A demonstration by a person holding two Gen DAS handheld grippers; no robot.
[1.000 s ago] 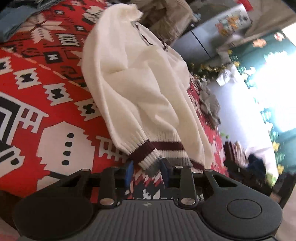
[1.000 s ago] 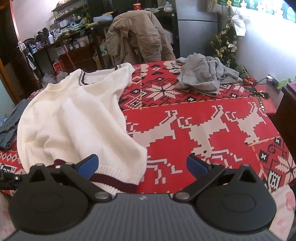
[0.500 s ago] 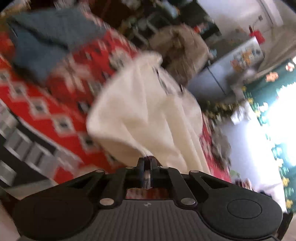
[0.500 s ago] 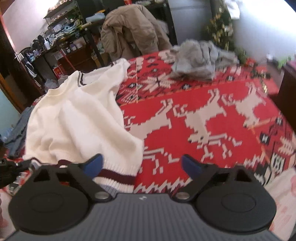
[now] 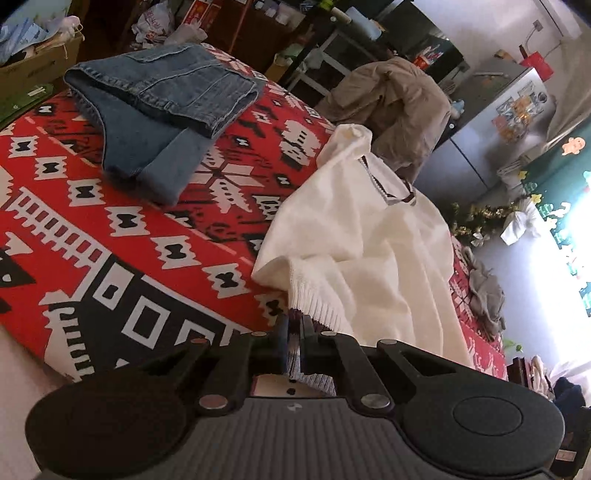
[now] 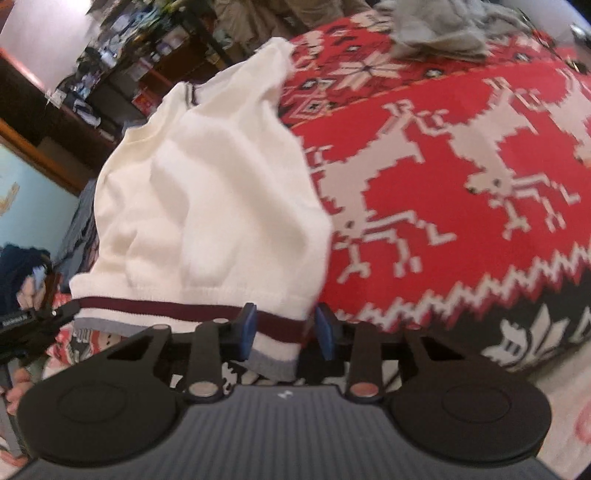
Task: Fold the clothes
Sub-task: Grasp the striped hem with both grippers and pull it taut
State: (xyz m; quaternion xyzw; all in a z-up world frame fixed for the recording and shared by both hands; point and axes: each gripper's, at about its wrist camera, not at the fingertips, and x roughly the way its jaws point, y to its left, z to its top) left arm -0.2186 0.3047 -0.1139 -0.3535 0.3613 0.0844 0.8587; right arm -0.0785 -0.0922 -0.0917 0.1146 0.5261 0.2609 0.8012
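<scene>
The white sweater [image 5: 373, 258] lies on a red, white and black patterned blanket [image 5: 122, 229], its collar toward the far side and its hem, striped maroon and grey, at the near edge. The left gripper [image 5: 294, 345] is clamped tight on a ribbed corner of that hem, the knit bunched between its fingers. The right gripper [image 6: 285, 326] is closing on the other hem corner [image 6: 277, 332]: the striped band sits between the blue pads [image 6: 248, 326], with a gap on the right side, so the pads do not yet press it. In the right view the hem runs taut leftward to the left gripper's tip at the frame's edge.

Folded jeans [image 5: 162, 107] rest on the blanket beyond the sweater's left side. A grey garment [image 6: 439, 29] lies crumpled at the far right of the blanket, and a tan jacket [image 5: 395, 107] is heaped behind the collar.

A label on the left gripper in the right view is too blurred to read; no other writing is legible
</scene>
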